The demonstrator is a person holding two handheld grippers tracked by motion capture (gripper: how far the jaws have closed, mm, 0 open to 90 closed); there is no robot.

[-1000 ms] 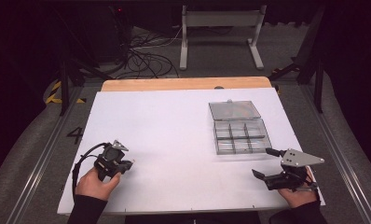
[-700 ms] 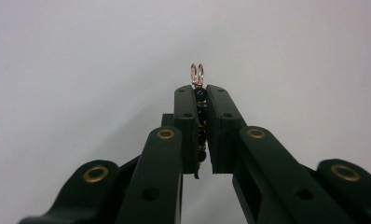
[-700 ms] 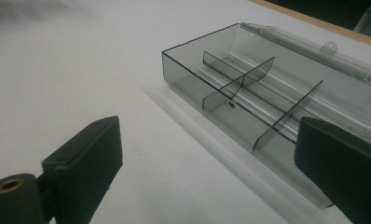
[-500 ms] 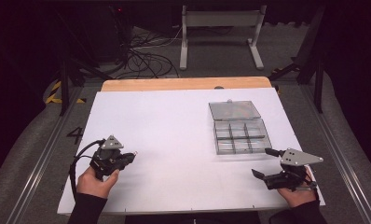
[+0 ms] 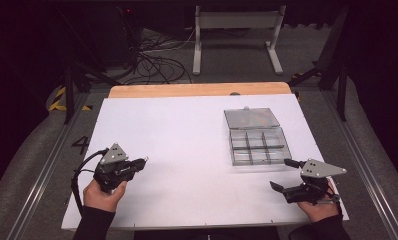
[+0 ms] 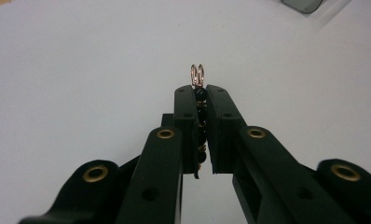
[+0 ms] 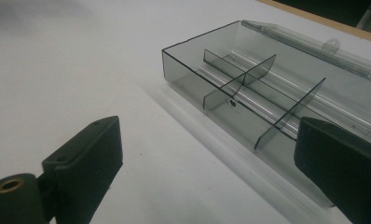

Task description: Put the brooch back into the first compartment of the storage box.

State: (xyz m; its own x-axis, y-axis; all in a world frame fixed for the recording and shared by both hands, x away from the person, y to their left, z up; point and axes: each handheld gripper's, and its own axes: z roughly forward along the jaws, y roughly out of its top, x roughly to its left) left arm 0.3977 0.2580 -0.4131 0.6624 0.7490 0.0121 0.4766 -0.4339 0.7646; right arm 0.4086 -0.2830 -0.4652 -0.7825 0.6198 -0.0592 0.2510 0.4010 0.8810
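**Left gripper clamped on a beaded piece; right gripper spread before the open box**

The left gripper (image 6: 200, 93) has its jaws pressed together on a small beaded piece (image 6: 201, 112), a string of dark beads with a copper-coloured wire loop that juts past the jaw tips. In the high view this gripper (image 5: 139, 163) is held above the white table (image 5: 177, 130) at its near left, pointing toward the right. The right gripper (image 5: 282, 175), at the near right, has its jaws spread wide with nothing between them. Just beyond its jaws lies the clear compartment box (image 7: 267, 93), lid folded back, dividers upright. In the high view the box (image 5: 257, 145) is well apart from the left gripper.
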